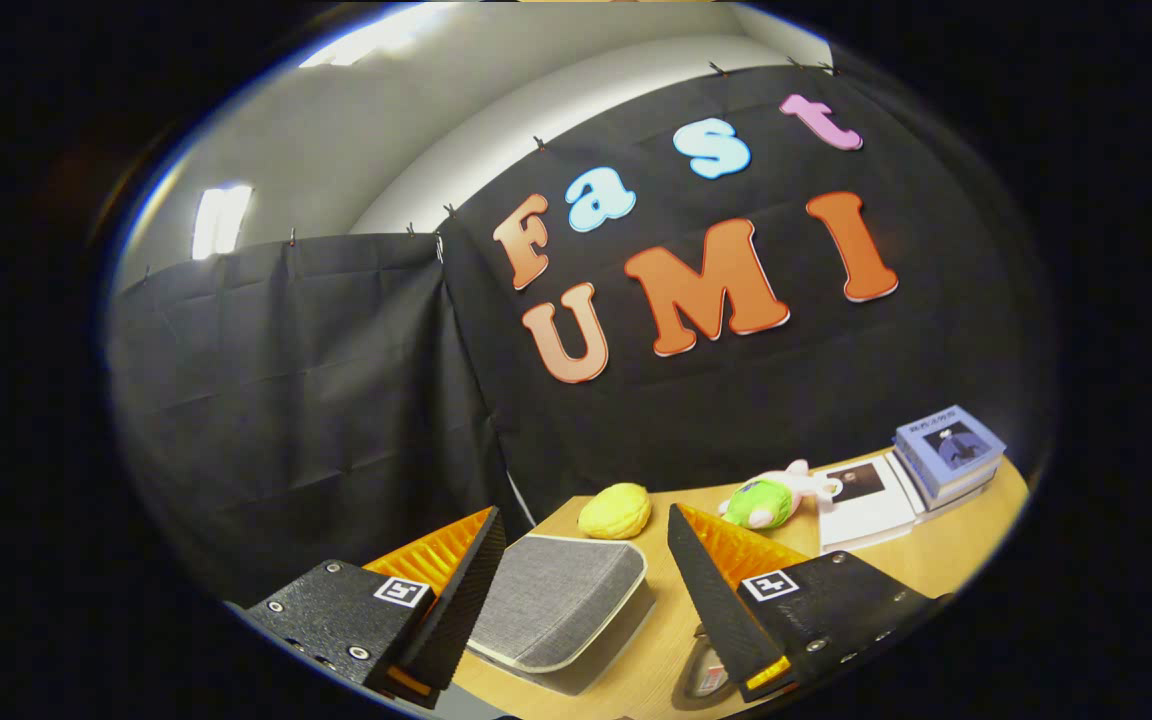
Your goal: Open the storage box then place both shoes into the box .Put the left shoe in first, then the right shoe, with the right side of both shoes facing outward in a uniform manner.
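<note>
The storage box point(556, 600) has a grey fabric lid with a pale rim and lies shut on the wooden table point(946, 560). It sits low between my two fingers, nearer the left one. My gripper point(584, 514) is open above it, tilted, with nothing between the black and orange fingers point(456, 560). Under the right finger, a dark oval rim with a small label inside point(704, 676) peeks out; it may be a shoe's opening, but most of it is hidden.
Beyond the fingertips, a yellow soft toy point(615, 510) lies near the table's far edge. A green and pink plush point(768, 498) lies to its right. Further right lie an open white booklet point(866, 505) and a stack of blue books point(948, 448).
</note>
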`<state>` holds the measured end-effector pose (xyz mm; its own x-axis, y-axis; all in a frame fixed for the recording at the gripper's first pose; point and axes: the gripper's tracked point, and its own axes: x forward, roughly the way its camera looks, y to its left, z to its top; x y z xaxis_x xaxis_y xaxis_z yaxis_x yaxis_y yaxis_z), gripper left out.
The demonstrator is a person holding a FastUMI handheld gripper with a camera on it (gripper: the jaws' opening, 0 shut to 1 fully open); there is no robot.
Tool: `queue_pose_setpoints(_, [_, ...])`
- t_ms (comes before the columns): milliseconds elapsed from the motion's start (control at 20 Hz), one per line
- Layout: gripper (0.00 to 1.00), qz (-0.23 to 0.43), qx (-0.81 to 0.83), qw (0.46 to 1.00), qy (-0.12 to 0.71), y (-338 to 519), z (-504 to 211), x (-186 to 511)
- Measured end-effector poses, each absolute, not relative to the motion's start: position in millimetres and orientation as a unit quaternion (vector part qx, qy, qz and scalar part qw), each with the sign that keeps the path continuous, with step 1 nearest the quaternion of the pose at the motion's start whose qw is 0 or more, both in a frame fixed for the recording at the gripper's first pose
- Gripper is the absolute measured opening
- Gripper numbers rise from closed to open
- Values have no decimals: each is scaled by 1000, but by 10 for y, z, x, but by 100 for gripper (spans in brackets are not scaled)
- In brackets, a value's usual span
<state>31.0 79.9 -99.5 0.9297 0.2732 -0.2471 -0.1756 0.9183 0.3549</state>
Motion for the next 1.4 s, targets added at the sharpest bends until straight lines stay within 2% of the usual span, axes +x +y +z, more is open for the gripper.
queue_pose_setpoints(250, [97,147,238,928,247,1131,-1605,356])
queue_pose_setpoints(650, [97,155,290,874,357,1457,-2476,479])
queue_pose_setpoints(950, [97,160,330,845,390,1584,-2914,576])
queue_pose_setpoints(1400, [95,177,446,790,381,1658,-3135,686])
